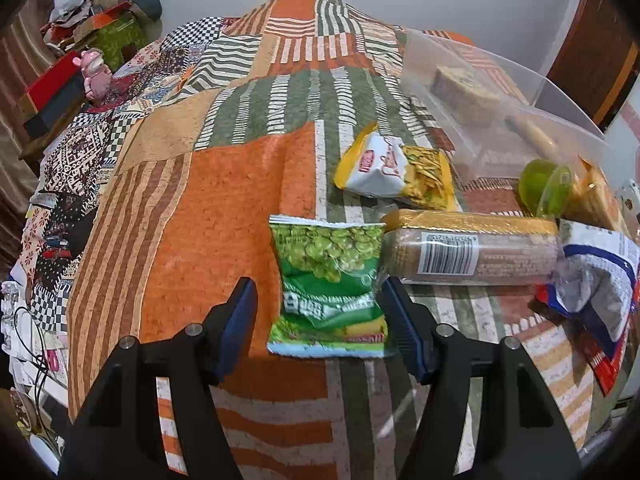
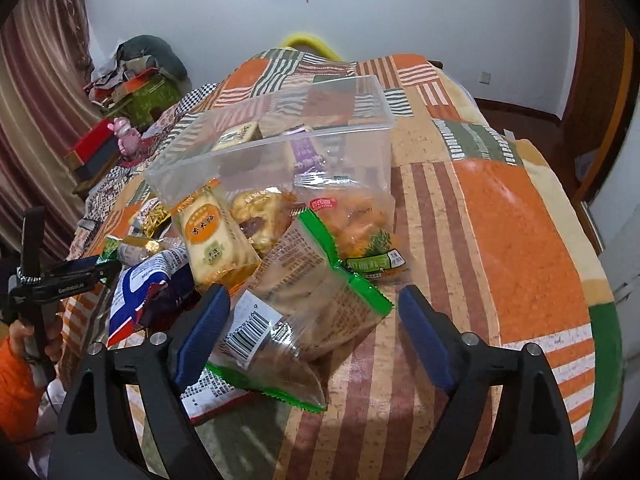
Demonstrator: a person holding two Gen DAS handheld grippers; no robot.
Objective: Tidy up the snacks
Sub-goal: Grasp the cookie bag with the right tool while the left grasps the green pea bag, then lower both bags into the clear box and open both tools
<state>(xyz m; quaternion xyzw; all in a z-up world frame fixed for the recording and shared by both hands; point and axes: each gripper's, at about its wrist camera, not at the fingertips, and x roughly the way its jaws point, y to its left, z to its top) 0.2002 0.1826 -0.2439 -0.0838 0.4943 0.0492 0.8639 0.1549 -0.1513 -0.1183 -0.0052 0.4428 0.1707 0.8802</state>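
Note:
In the left wrist view my left gripper (image 1: 318, 300) is open, its blue pads on either side of a green pea snack bag (image 1: 328, 284) lying flat on the patchwork blanket. A brown biscuit roll (image 1: 476, 254) lies just right of it, and a white-yellow chip bag (image 1: 394, 170) lies beyond. In the right wrist view my right gripper (image 2: 312, 320) is open around a clear green-edged cracker pack (image 2: 308, 300). A clear plastic box (image 2: 280, 148) beyond holds several snacks. My left gripper also shows at the far left (image 2: 64, 272).
An orange biscuit pack (image 2: 214, 236), an orange snack bag (image 2: 360, 232) and a blue-white bag (image 2: 148, 280) crowd the box front. The clear box (image 1: 480, 100) and a green jelly cup (image 1: 544, 188) lie at right. Boxes and a pink toy (image 1: 94, 76) stand at far left.

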